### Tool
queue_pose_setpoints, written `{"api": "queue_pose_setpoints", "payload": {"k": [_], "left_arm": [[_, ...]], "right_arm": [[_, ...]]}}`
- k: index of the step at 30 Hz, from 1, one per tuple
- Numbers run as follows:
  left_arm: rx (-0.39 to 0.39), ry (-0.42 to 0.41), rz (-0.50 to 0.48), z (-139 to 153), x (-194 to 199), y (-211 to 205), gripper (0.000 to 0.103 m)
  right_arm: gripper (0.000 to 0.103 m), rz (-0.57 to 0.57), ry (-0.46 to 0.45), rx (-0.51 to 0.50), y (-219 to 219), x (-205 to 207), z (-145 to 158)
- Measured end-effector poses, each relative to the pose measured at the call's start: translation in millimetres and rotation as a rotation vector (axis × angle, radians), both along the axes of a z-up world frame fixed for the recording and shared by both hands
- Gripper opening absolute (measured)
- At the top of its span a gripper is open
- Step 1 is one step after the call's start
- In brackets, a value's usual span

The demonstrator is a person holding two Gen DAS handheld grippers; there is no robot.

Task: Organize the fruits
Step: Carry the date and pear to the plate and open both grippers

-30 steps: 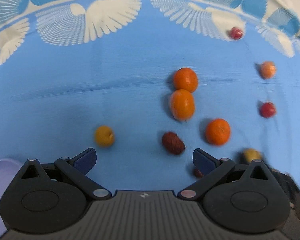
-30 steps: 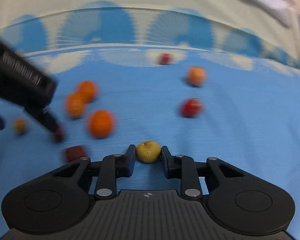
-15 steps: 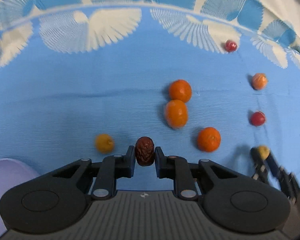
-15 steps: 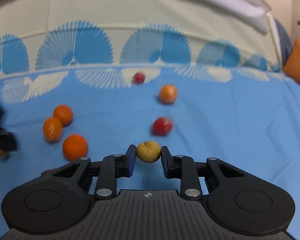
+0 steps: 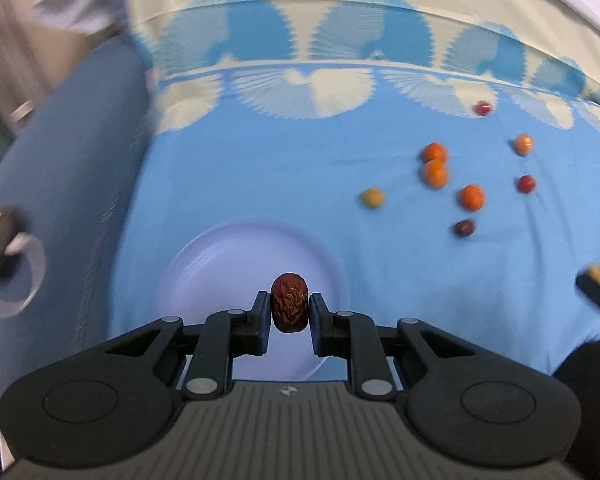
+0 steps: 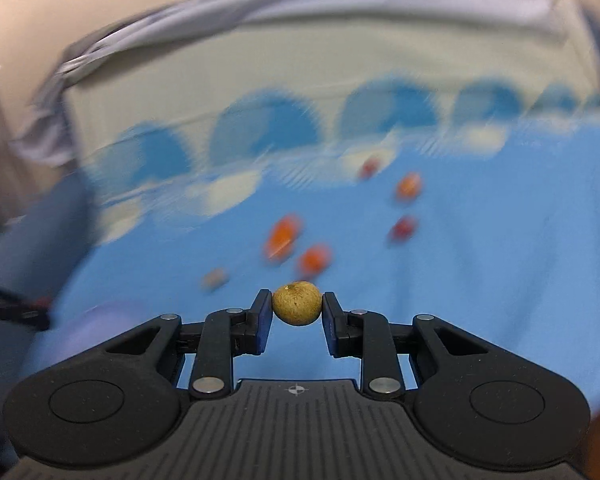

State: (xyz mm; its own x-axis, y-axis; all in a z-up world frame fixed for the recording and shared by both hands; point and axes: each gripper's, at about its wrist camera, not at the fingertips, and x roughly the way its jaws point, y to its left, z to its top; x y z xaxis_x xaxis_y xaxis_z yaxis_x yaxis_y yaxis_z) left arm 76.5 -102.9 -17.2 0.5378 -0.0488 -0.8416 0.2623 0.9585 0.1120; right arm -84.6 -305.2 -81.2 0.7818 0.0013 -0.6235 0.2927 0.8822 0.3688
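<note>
My left gripper point(image 5: 290, 310) is shut on a wrinkled dark red date point(image 5: 289, 297) and holds it above a pale lavender plate point(image 5: 228, 264) on the blue cloth. My right gripper point(image 6: 296, 314) is shut on a yellow-brown round fruit point(image 6: 297, 303), lifted over the cloth; it also shows at the right edge of the left wrist view point(image 5: 596, 280). On the cloth lie three oranges point(image 5: 472, 197), a small yellow fruit point(image 5: 372, 197), a second date point(image 5: 464, 227), two red fruits point(image 5: 526, 183) and a small orange fruit point(image 5: 523, 144).
A blue padded edge point(image 5: 60, 152) runs along the left of the cloth. The cloth has a cream border with blue fan patterns point(image 5: 340, 40) at the far side. The right wrist view is motion-blurred; the plate's edge point(image 6: 96, 324) shows at its lower left.
My left gripper closed on the date, lifted it and swung left over the plate. My right gripper rose and swung left with the yellow-brown fruit still in it.
</note>
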Motion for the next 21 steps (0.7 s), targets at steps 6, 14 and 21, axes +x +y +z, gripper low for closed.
{"api": "queue_pose_setpoints", "payload": {"k": [6,14,21], "left_arm": [[-0.062,0.002,0.068,11.2,-43.4,59.9,0.022],[-0.148,-0.056,0.094,28.7,-80.6,100.8,0.022],[-0.168,-0.039,0.101,28.6,-78.0,114.0,0.022]], "right_arm": [[0.028,0.176,-0.064,-0.028,66.6,-21.7,38.0],[0.028,0.304,-0.130,-0.109,118.7,-40.9,81.4],[0.028,0.295,-0.107,-0.172,136.6,-47.9,90.1]]}}
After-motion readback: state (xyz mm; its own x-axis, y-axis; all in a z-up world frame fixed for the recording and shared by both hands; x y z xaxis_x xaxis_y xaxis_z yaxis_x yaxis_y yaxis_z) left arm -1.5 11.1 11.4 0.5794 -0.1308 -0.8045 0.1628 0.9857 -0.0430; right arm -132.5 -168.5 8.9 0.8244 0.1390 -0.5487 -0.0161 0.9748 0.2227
